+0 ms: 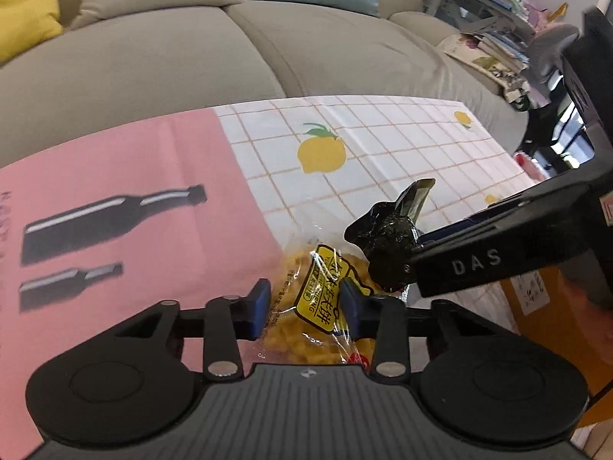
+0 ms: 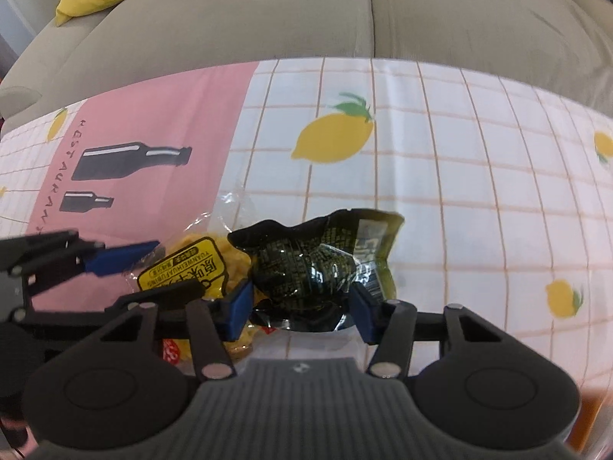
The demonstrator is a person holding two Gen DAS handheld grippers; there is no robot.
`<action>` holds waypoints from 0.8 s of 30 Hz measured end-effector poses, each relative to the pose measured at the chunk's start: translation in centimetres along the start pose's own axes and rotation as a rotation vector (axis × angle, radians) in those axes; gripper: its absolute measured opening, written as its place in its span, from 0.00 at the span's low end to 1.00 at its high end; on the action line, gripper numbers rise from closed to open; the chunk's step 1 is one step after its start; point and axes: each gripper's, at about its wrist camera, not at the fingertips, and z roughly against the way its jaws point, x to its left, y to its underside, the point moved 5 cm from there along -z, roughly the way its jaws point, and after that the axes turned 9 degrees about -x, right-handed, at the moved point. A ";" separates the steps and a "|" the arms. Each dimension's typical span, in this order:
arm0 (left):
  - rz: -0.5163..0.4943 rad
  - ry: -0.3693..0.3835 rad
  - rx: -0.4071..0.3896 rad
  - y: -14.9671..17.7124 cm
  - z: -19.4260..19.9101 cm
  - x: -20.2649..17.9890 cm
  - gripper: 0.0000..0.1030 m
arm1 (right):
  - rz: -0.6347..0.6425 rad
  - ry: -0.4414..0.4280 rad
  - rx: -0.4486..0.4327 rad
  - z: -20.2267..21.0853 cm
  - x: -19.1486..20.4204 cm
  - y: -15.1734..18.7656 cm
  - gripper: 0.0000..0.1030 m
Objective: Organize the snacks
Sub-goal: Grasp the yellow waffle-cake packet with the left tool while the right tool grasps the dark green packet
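Note:
My left gripper (image 1: 306, 306) is shut on a clear bag of yellow snacks with a yellow label (image 1: 318, 306), held over the table near its front edge. My right gripper (image 2: 302, 306) is shut on a crumpled black snack packet (image 2: 314, 268), right beside the yellow bag (image 2: 191, 264). In the left wrist view the black packet (image 1: 387, 241) and the right gripper's arm come in from the right, touching or almost touching the yellow bag. The left gripper's blue fingers (image 2: 118, 257) show at the left of the right wrist view.
The table wears a cloth with a white lemon-print grid (image 1: 383, 145) and a pink panel with black bottles (image 1: 115, 199). A grey sofa (image 1: 191, 57) with yellow and teal cushions stands behind. A cluttered shelf (image 1: 498, 7) is at the far right; an orange box (image 1: 544, 306) lies below the table edge.

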 end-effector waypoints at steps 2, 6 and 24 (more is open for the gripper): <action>0.018 -0.041 -0.002 1.0 1.1 -0.3 0.38 | -0.020 -0.007 0.002 0.4 0.4 0.9 0.51; 0.098 -0.103 0.005 3.2 3.5 -0.5 0.34 | -0.008 -0.012 -0.010 1.4 2.1 3.0 0.51; 0.297 -0.375 0.034 13.5 14.6 -1.6 0.18 | 0.098 0.033 -0.141 10.8 7.1 19.5 0.40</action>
